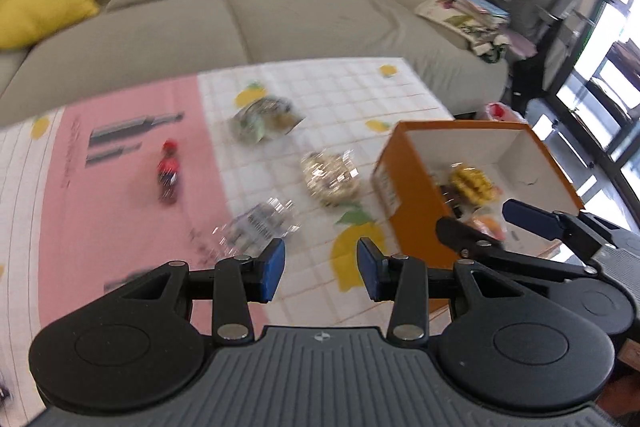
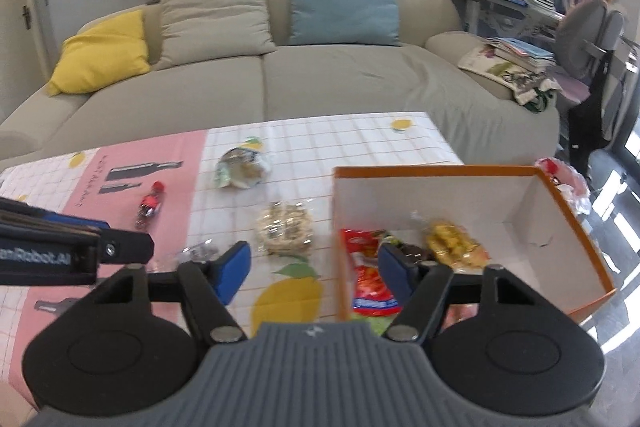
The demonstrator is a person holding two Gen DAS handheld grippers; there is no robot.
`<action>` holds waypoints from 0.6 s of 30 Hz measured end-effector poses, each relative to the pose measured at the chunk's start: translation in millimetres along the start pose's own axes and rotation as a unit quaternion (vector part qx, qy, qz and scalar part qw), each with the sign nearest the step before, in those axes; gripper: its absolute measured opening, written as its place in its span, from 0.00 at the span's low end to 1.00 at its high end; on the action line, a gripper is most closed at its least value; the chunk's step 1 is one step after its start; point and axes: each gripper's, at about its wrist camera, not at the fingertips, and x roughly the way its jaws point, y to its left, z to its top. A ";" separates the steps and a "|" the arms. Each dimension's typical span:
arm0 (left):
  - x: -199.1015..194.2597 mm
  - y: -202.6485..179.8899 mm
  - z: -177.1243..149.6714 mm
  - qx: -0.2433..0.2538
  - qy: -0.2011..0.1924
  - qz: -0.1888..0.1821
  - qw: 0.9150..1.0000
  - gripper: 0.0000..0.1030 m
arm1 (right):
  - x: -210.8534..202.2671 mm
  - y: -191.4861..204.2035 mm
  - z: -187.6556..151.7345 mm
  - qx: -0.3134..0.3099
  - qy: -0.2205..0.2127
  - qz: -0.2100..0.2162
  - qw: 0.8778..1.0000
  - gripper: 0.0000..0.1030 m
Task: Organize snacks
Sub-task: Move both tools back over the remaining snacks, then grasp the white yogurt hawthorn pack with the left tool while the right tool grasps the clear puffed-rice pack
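- The left tongs (image 1: pixel 321 269) are standing partly open with nothing between the blue pads, hovering over the bench (image 1: pixel 120 211) above a lemon print on the chequered cloth.
- A clear wrapped snack with dark print (image 1: pixel 260 225) is lying just beyond the left pad, not touched by it.
- The right tongs (image 2: pixel 314 269) are also standing partly open and holding nothing; the left pad is sitting over the cloth, the right pad over the near-left corner of the orange box (image 2: pixel 580 227), so the box's near wall is passing between them.
- A clear pack of pale biscuits (image 2: pixel 285 229) is lying on the bench just left of the box and ahead of the right tongs.
- A greenish wrapped snack (image 2: pixel 240 169) is lying farther back on the cloth, well apart from both tongs.
- A small red-wrapped item (image 2: pixel 150 205) is resting on the pink panel of the cloth, to the left of the other snacks.
- The orange box, white inside, is standing open at the bench's right side; it is holding a red packet (image 2: pixel 370 277), a yellow snack pack (image 2: pixel 454 241) and a dark item between them, too blurred to name.
- A beige sofa (image 2: pixel 320 87) with yellow, beige and blue cushions is standing behind the bench.
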 end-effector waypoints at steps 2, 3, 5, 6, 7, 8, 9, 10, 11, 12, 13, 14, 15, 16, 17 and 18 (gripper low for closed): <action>3.7 13.0 -6.3 -0.018 0.005 -0.001 1.000 0.46 | 0.4 11.6 -4.7 -0.013 -0.004 0.011 1.000 0.63; 5.7 19.4 -9.5 -0.024 0.006 -0.001 1.000 0.46 | 2.4 17.3 -6.6 -0.020 -0.004 0.017 1.000 0.62; 8.7 30.2 -14.5 -0.033 0.006 -0.001 0.999 0.46 | 6.9 27.5 -10.2 -0.032 -0.001 0.027 0.999 0.54; 10.8 35.8 -17.0 -0.037 0.006 -0.001 0.999 0.46 | 9.9 31.9 -12.2 -0.037 0.002 0.031 0.999 0.54; 12.3 39.9 -19.6 -0.040 0.007 0.000 0.999 0.46 | 13.8 36.1 -14.0 -0.041 0.005 0.034 0.999 0.53; 14.7 44.6 -21.7 -0.045 0.009 0.000 0.999 0.46 | 18.1 39.9 -15.9 -0.045 0.008 0.038 0.998 0.53; 17.5 48.5 -22.8 -0.049 0.011 -0.001 0.999 0.46 | 22.8 43.6 -17.9 -0.051 0.011 0.040 0.998 0.52; 21.7 53.0 -24.0 -0.053 0.015 -0.002 0.998 0.46 | 27.7 46.9 -20.0 -0.057 0.014 0.040 0.997 0.52; 24.7 56.4 -25.0 -0.056 0.017 -0.002 0.998 0.46 | 32.2 48.6 -22.0 -0.062 0.017 0.041 0.997 0.51; 28.8 59.2 -25.4 -0.057 0.018 -0.003 0.998 0.46 | 37.7 50.8 -23.7 -0.068 0.020 0.042 0.997 0.51; 33.0 61.4 -25.2 -0.053 0.017 -0.005 0.998 0.46 | 43.6 54.1 -25.5 -0.074 0.023 0.043 0.996 0.51; 37.6 62.9 -24.4 -0.046 0.016 -0.007 0.999 0.48 | 49.0 56.7 -26.3 -0.080 0.026 0.044 0.995 0.51; 42.4 63.9 -23.0 -0.035 0.016 -0.007 0.999 0.50 | 54.8 58.9 -26.7 -0.087 0.027 0.045 0.995 0.50; 47.1 64.4 -21.2 -0.023 0.015 -0.007 1.000 0.54 | 61.7 61.4 -26.6 -0.094 0.028 0.046 0.994 0.50; 52.2 65.2 -19.5 -0.011 0.014 -0.009 1.000 0.56 | 68.4 63.0 -26.0 -0.101 0.031 0.046 0.993 0.50; 57.3 65.9 -17.2 0.003 0.016 -0.011 1.000 0.57 | 76.6 64.5 -24.4 -0.106 0.035 0.048 0.993 0.50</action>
